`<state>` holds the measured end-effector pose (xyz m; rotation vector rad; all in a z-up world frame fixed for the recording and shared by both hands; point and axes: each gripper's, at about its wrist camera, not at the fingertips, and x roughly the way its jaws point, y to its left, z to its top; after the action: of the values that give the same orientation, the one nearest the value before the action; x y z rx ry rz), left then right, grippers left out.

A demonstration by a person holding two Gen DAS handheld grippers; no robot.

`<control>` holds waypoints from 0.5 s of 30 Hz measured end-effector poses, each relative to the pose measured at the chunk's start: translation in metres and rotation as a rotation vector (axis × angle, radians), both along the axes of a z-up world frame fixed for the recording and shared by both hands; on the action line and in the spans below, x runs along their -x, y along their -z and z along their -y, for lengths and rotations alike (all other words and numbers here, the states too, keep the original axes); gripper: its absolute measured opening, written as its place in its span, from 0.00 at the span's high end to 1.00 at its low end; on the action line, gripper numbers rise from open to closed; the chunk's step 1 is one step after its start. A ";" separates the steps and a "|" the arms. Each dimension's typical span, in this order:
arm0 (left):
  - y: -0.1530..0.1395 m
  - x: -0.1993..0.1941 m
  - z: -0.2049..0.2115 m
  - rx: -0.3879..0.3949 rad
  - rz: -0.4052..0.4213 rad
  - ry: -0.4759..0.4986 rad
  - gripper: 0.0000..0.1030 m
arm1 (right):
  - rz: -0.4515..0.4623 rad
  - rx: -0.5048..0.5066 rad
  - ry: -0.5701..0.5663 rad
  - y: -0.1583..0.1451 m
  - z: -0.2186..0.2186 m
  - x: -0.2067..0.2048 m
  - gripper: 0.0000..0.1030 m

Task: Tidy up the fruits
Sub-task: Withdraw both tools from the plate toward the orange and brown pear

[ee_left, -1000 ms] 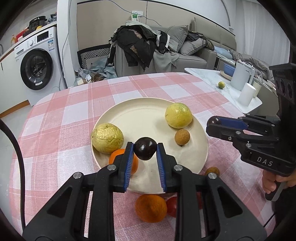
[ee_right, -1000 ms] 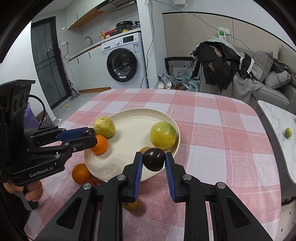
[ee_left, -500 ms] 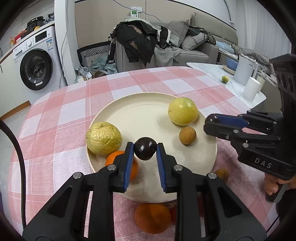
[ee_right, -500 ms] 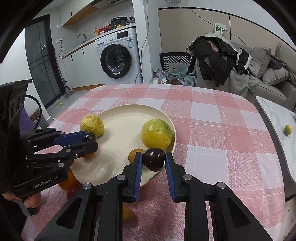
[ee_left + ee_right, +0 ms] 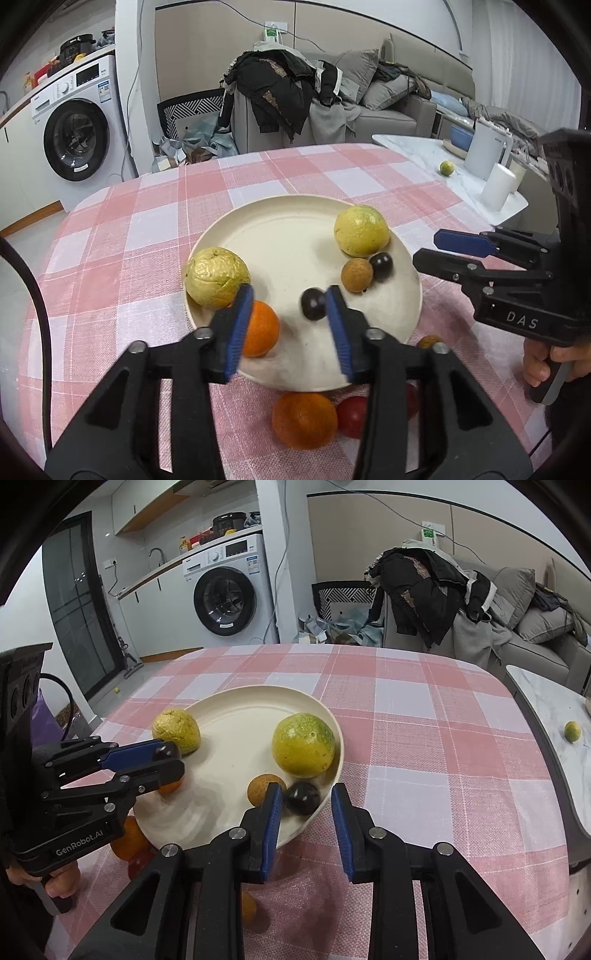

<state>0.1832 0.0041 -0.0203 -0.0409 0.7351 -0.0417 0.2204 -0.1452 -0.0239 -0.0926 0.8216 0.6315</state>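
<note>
A cream plate (image 5: 280, 229) (image 5: 236, 716) sits on the pink checked tablecloth. On it lie a wrinkled yellow fruit (image 5: 216, 277) (image 5: 176, 730), a yellow-green fruit (image 5: 361, 230) (image 5: 303, 745), a small brown fruit (image 5: 356, 275) (image 5: 260, 788), an orange (image 5: 260, 328) and two dark round fruits. My left gripper (image 5: 288, 306) is open, one dark fruit (image 5: 313, 303) loose between its fingers, close to the right one. My right gripper (image 5: 306, 808) is open above the plate's near rim; the other dark fruit (image 5: 303, 797) (image 5: 381, 266) lies on the plate by its left finger.
Off the plate near its front edge lie an orange (image 5: 304, 419), a red fruit (image 5: 351, 415) and a small brown fruit (image 5: 428, 341). A side table (image 5: 417, 155) with a lime and white containers stands at the right. A sofa and a washing machine are behind.
Both grippers have opened. Each has let go of its dark fruit over the plate. The right one's fruit now rests on the plate beside the small brown fruit.
</note>
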 end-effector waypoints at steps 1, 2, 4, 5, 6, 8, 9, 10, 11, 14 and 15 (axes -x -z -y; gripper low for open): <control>-0.003 0.004 -0.002 0.005 0.010 -0.006 0.50 | 0.001 -0.004 0.005 -0.001 0.002 0.001 0.65; -0.006 0.008 -0.003 0.005 0.013 -0.013 0.46 | 0.004 -0.003 0.012 -0.002 0.005 0.002 0.61; -0.011 0.018 -0.007 0.007 0.006 -0.030 0.35 | 0.015 -0.006 0.022 -0.004 0.008 0.005 0.53; -0.014 0.022 -0.009 0.010 0.006 -0.034 0.34 | 0.018 -0.008 0.024 -0.006 0.011 0.008 0.46; -0.016 0.028 -0.010 0.010 0.011 -0.039 0.32 | 0.016 -0.006 0.027 -0.006 0.012 0.010 0.37; -0.020 0.040 -0.013 0.003 0.026 -0.052 0.23 | 0.012 -0.006 0.027 -0.008 0.014 0.015 0.17; -0.023 0.046 -0.014 -0.001 0.033 -0.059 0.18 | 0.020 -0.008 0.027 -0.010 0.015 0.018 0.12; -0.024 0.052 -0.016 -0.002 0.039 -0.062 0.17 | 0.029 -0.011 0.025 -0.011 0.015 0.022 0.11; -0.026 0.057 -0.017 -0.002 0.043 -0.066 0.17 | 0.035 -0.013 0.020 -0.013 0.015 0.025 0.08; -0.028 0.071 -0.020 -0.023 0.053 -0.091 0.04 | 0.016 -0.015 0.003 -0.017 0.015 0.032 0.00; -0.028 0.076 -0.020 -0.036 0.067 -0.103 0.00 | 0.007 -0.012 -0.003 -0.018 0.015 0.034 0.00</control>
<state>0.1068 0.0244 0.0075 -0.0427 0.6660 0.0679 0.1861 -0.1599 -0.0055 -0.0856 0.8109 0.6388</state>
